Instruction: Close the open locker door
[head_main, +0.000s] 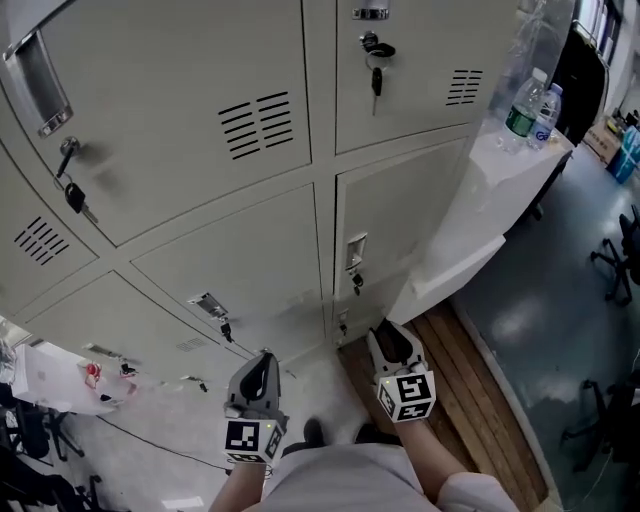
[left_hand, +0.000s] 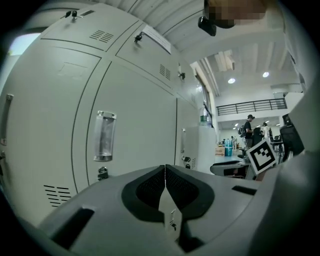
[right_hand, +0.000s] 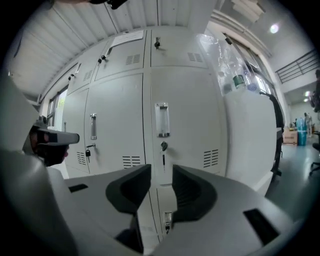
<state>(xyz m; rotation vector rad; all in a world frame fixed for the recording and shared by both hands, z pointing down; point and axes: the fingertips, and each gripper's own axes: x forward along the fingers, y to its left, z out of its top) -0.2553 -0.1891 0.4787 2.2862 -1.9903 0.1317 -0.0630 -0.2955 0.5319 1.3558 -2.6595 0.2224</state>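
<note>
A bank of grey lockers (head_main: 250, 200) fills the head view; every door I can see lies flush, and I cannot pick out one that stands ajar. My left gripper (head_main: 262, 360) hangs low in front of the bottom row, shut, with nothing between its pads (left_hand: 165, 176). It faces a door with a clear handle (left_hand: 104, 136). To its right, my right gripper (head_main: 388, 334) stands open with a narrow empty gap (right_hand: 161, 181). It points at a door (right_hand: 185, 125) that has a key (right_hand: 163, 148) hanging in its lock.
Water bottles (head_main: 524, 108) stand on a white cabinet (head_main: 470, 240) right of the lockers. Wooden slats (head_main: 480, 400) cover the floor on the right. Office chairs (head_main: 615, 255) are further right and a plastic bag (head_main: 70, 380) lies at the left. People (left_hand: 248, 127) stand far off.
</note>
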